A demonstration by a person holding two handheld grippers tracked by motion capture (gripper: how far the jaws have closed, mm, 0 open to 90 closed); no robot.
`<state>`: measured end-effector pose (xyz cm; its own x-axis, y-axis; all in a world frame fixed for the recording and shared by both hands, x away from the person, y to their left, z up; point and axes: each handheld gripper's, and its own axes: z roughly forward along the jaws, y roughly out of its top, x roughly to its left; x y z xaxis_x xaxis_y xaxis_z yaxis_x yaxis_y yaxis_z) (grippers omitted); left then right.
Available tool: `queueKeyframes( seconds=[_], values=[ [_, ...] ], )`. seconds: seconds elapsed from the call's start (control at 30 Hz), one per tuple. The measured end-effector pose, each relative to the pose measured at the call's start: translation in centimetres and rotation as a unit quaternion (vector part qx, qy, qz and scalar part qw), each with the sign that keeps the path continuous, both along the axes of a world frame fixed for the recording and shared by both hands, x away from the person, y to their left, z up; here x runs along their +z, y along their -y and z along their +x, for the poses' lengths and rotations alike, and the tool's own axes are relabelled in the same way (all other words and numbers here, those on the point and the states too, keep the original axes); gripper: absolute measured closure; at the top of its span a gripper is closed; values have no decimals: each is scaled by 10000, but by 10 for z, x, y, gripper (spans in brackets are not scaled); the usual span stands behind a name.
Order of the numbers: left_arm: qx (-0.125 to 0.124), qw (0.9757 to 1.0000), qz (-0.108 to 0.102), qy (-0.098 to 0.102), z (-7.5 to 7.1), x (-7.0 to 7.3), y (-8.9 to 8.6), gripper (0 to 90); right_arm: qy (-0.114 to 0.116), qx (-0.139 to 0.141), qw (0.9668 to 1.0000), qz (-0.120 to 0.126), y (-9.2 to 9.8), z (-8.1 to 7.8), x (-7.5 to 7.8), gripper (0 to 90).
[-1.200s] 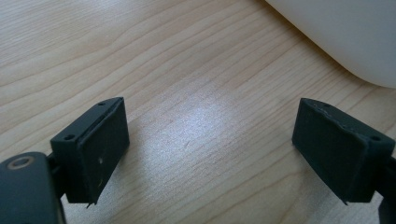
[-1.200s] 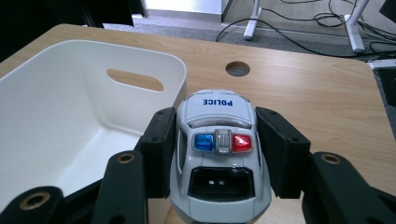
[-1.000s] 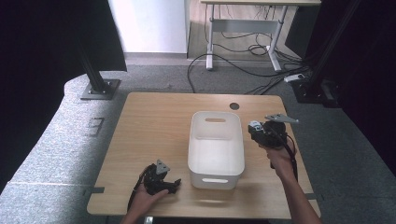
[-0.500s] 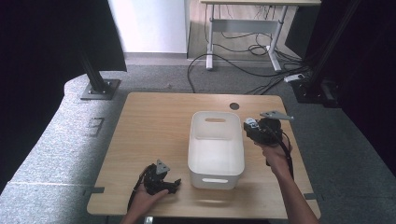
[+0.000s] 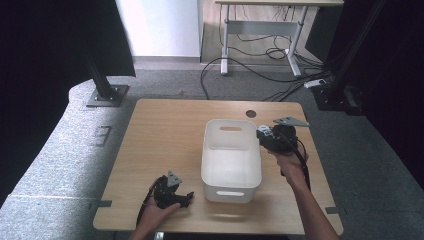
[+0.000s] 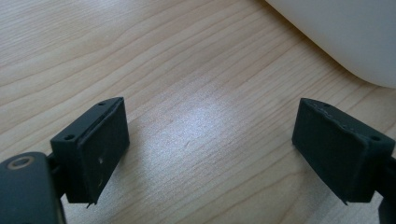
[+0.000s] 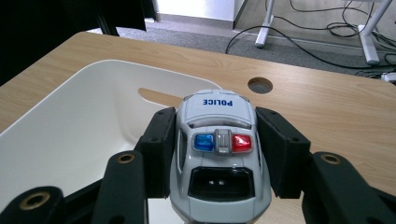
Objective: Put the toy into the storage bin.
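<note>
At the table's (image 5: 165,130) near left, left gripper (image 5: 175,196) resting on the wood beside the white bin (image 5: 231,175), its 2 jaws spread wide over bare wood. In the middle, bin standing upright. At the bin's right rim, right gripper (image 7: 217,151) pinching a toy police car (image 7: 218,154) by its 2 sides, held just above that rim, "POLICE" on its hood.
</note>
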<state>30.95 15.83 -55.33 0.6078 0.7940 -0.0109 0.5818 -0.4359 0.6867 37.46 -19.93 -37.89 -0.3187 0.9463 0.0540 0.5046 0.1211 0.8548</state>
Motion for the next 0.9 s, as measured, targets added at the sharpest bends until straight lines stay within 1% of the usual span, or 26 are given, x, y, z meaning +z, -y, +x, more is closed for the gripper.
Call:
queueKeyframes(
  seconds=[0.43, 0.73, 0.9],
  values=[
    [-1, 10000, 1, 0, 0, 0, 0, 112, 18, 78, 10000, -3, -12, 3, 4, 502],
    [0, 10000, 0, -1, 0, 0, 0, 112, 16, 104, 9999, -17, -20, 6, 6, 502],
    [-1, 10000, 1, -1, 0, 0, 0, 112, 7, 86, 10000, 17, -23, 7, 5, 503]
  ],
)
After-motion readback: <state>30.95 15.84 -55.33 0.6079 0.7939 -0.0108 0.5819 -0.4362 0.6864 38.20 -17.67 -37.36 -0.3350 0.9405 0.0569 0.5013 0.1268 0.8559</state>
